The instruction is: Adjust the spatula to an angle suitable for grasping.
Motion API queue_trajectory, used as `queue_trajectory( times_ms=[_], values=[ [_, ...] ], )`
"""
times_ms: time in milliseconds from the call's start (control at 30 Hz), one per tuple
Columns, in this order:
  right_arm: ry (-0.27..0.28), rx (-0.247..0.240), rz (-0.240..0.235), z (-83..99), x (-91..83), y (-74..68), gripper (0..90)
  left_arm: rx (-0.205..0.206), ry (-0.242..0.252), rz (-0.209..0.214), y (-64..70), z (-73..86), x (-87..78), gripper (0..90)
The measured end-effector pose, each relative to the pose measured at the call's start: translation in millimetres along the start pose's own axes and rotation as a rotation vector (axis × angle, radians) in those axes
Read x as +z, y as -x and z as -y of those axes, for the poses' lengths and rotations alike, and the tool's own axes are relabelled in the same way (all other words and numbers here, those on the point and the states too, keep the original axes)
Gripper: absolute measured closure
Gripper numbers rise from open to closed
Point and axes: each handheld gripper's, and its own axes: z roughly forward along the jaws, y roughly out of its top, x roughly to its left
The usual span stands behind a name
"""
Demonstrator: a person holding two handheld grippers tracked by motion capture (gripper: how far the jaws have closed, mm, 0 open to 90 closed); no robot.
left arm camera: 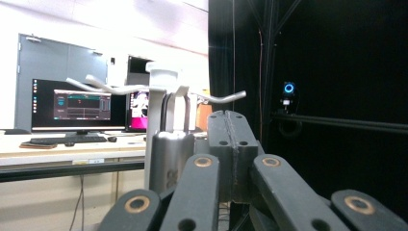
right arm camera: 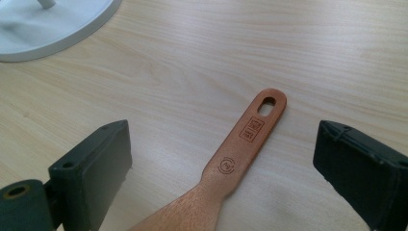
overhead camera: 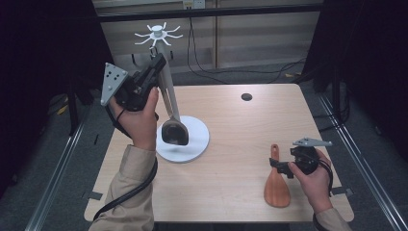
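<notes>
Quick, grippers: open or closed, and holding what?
Left gripper: closed, up by the rack hooks beside the hanging spoon; a grip on it cannot be told.
Right gripper: open, holding nothing, jaws either side of the spatula handle.

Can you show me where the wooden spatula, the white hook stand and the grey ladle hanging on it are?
wooden spatula (right arm camera: 243,147): right gripper view, on its handle.
white hook stand (overhead camera: 195,139): high view, on its round base.
grey ladle (overhead camera: 174,132): high view, on its bowl.
</notes>
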Motion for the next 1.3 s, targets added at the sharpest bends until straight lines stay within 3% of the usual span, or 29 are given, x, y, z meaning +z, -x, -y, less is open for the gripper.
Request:
queue_trajectory(
  times_ms=[267, 333, 467, 767, 1300],
  values=[
    [0.002, -0.001, 0.002, 0.2, 0.4, 0.9, 5.8, -0.037, 0.016, -0.019, -6.6, -5.6, 4.5, 90.0],
    [0.004, -0.002, -0.002, 0.1, 0.3, 1.0, 5.7, -0.030, 0.017, -0.028, -8.3, -5.6, 3.7, 90.0],
    [-0.002, 0.002, 0.000, 0.6, 0.9, 1.3, 5.8, -0.070, 0.024, -0.030, -12.1, -6.0, 3.3, 90.0],
    [-0.004, -0.002, 0.000, 0.6, 1.7, 1.2, 5.7, -0.060, 0.027, -0.048, -17.9, -11.4, 2.5, 90.0],
    [-0.003, -0.002, 0.000, 0.2, 1.9, -0.1, 5.7, -0.080, 0.014, -0.066, -26.1, -10.1, 0.4, 90.0]
  ],
)
